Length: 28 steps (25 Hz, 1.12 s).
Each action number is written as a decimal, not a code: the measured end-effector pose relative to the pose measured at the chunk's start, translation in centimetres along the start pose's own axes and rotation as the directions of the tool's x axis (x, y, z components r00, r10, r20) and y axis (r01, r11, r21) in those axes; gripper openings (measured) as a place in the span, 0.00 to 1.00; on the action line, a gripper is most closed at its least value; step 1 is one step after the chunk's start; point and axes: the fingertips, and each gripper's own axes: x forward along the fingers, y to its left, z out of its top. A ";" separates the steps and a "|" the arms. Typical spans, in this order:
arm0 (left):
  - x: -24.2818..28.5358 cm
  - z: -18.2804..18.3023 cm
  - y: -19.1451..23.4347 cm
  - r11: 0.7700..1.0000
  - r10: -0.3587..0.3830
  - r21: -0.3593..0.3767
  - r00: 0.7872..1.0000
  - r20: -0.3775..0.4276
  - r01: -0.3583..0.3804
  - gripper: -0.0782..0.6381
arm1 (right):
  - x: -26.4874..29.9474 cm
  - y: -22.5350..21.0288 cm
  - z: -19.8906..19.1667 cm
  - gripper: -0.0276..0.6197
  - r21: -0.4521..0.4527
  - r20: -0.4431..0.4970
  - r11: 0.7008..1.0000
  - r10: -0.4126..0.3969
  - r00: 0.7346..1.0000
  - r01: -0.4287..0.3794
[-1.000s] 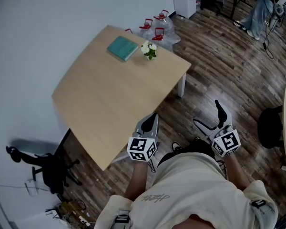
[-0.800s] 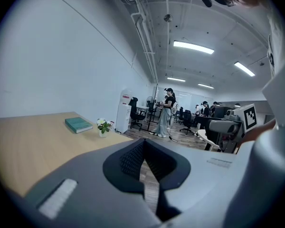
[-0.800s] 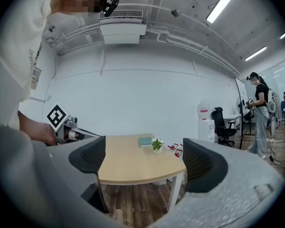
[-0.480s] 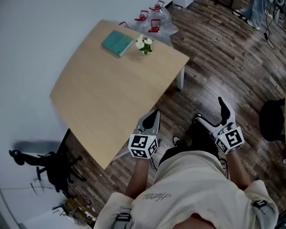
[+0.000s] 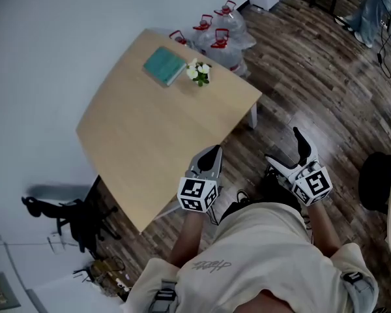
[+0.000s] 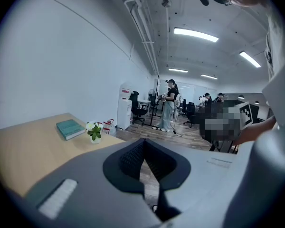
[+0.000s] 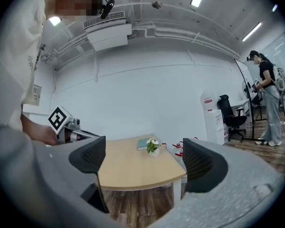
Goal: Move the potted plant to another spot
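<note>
I see the potted plant at the table's far end, just beside a teal book. My left gripper is pressed together and my right gripper is spread and empty, both well apart from it.

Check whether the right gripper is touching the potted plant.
Apart. The head view shows the right gripper open over the floor, while the potted plant stands far off on the table.

Cream shirt; grey marker-cubed left tool, right tool.
</note>
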 end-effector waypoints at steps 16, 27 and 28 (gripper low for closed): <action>5.9 2.8 0.7 0.987 0.162 0.005 0.987 -0.009 -0.162 0.13 | 5.4 -7.5 0.7 0.81 -0.065 -0.043 0.977 0.202 0.978 -0.205; 6.9 1.2 4.2 0.980 0.185 -0.071 0.982 -0.026 -0.186 0.13 | 10.5 -4.4 -1.1 0.81 -0.145 -0.128 0.936 0.302 0.944 -0.320; 7.4 1.3 4.9 0.979 0.185 -0.080 0.982 -0.024 -0.186 0.13 | 10.9 -4.7 -1.0 0.81 -0.155 -0.134 0.937 0.295 0.946 -0.314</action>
